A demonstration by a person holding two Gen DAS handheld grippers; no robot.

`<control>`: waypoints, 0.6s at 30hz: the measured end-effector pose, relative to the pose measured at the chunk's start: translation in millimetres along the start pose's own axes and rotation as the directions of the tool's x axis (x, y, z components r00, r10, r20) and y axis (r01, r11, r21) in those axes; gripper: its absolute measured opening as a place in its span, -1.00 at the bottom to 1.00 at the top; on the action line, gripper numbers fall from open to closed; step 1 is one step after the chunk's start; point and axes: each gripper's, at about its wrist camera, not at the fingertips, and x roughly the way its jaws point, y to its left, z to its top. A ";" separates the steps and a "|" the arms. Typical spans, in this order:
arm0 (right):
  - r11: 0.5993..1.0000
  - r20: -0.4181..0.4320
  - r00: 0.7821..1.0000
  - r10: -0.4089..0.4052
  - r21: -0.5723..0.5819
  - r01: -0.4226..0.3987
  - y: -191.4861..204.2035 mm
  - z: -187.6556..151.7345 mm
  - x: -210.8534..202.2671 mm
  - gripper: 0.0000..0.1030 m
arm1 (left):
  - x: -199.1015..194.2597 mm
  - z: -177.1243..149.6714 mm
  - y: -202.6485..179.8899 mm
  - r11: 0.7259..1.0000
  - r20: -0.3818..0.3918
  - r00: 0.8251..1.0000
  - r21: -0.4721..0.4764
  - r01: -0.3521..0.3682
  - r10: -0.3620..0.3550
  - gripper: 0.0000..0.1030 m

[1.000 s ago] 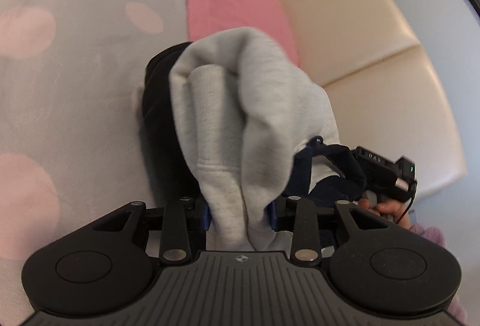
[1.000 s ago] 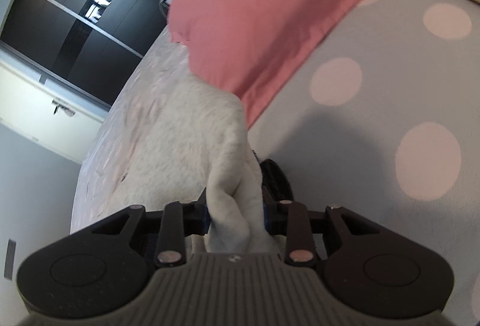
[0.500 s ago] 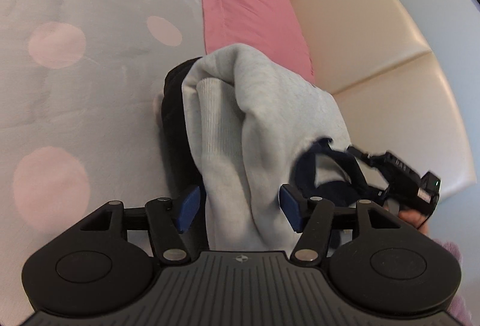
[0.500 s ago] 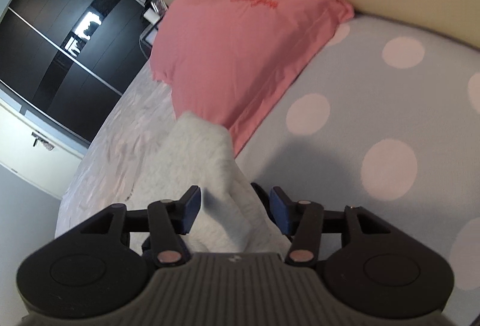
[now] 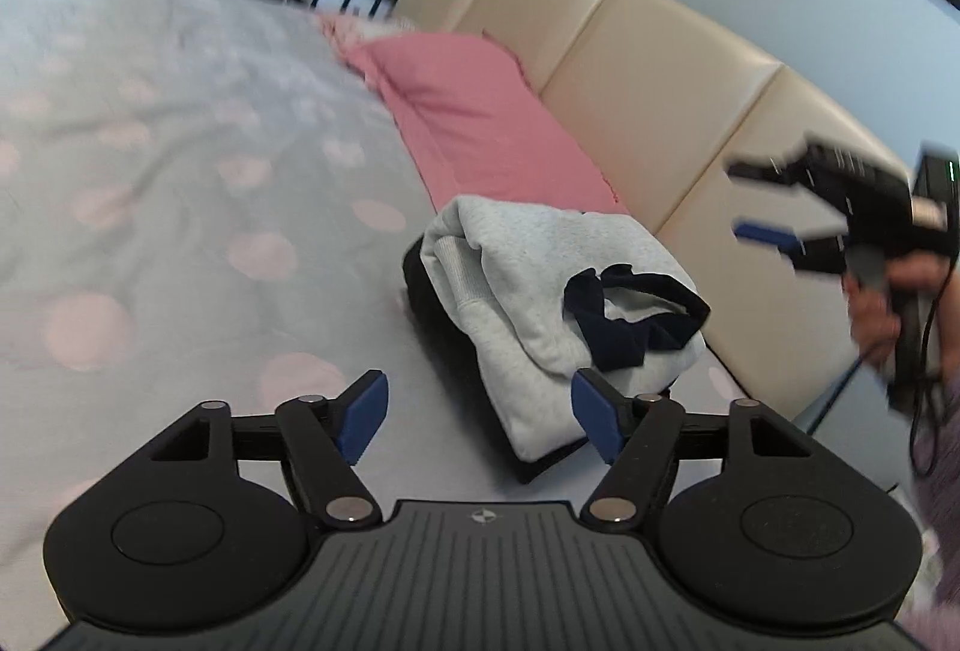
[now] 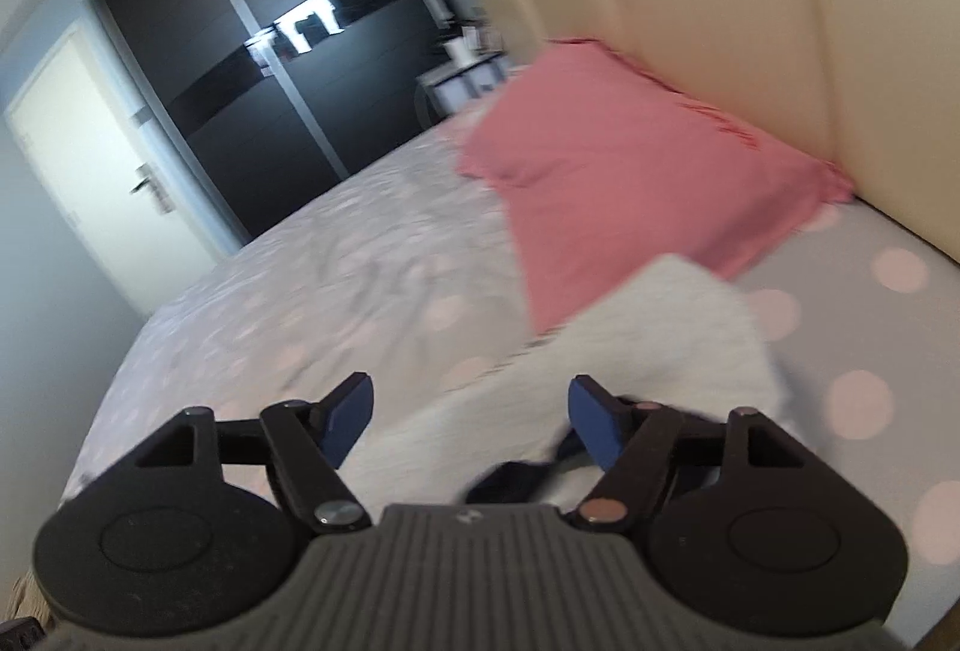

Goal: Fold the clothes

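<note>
Opening since before, both hand-held grippers off the folded sweatshirt [image 5: 540, 279].

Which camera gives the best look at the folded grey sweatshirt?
The left wrist view: the grey sweatshirt lies whole and fairly sharp on the bed, its dark collar on top. The right wrist view shows it blurred and partly hidden behind the right gripper.

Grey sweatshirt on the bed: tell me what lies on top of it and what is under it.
On the folded grey sweatshirt lies a dark navy garment, bunched in a loop. A black garment shows under its edges, on the spotted bedspread; the rest is covered.
</note>
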 end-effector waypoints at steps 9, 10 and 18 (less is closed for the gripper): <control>0.952 -0.032 0.993 0.117 -0.280 -0.121 156.1 -65.6 -3.0 0.63 | -83.9 -21.6 -4.6 0.967 0.089 0.985 0.196 -0.162 0.147 0.42; 0.940 -0.029 0.992 0.124 -0.315 -0.127 171.0 -77.8 -5.0 0.69 | -93.9 -23.3 -0.4 0.963 0.098 0.981 0.196 -0.184 0.167 0.43; 0.880 0.002 0.978 0.209 -0.436 -0.187 254.3 -168.5 -19.2 0.79 | -166.4 -40.5 39.2 0.881 0.249 0.906 0.250 -0.402 0.343 0.45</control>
